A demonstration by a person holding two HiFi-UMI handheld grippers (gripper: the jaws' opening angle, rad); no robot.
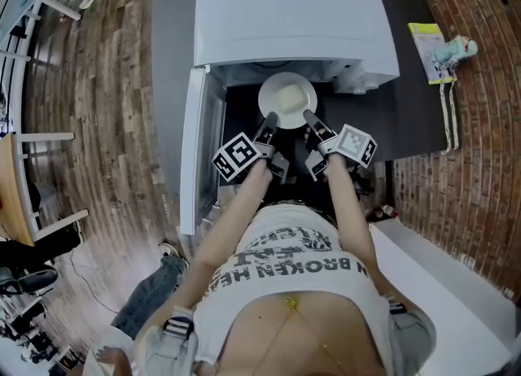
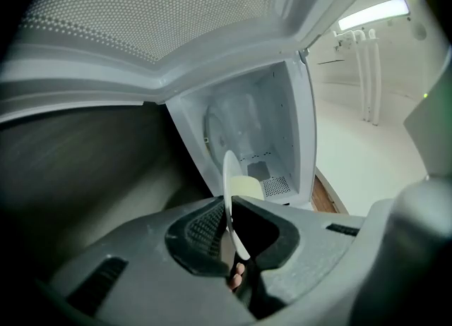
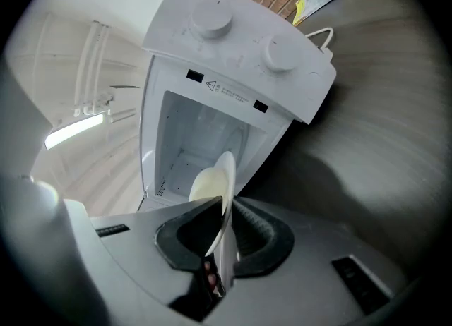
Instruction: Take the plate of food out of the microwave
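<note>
A white plate (image 1: 286,99) with pale food on it sits level at the mouth of the white microwave (image 1: 285,16), whose door (image 1: 191,146) hangs open to the left. My left gripper (image 1: 269,124) is shut on the plate's near-left rim, and my right gripper (image 1: 310,120) is shut on its near-right rim. In the left gripper view the plate's thin edge (image 2: 229,190) runs between the dark pads, with the empty cavity (image 2: 261,120) beyond. In the right gripper view the rim (image 3: 226,176) is likewise pinched, with the food (image 3: 205,185) on its left.
The microwave stands on a dark counter (image 1: 415,122). A yellow-and-teal packet (image 1: 440,53) with a white cord lies at the counter's right end. A white ledge (image 1: 456,277) runs along the lower right. Wooden floor with chair legs lies to the left.
</note>
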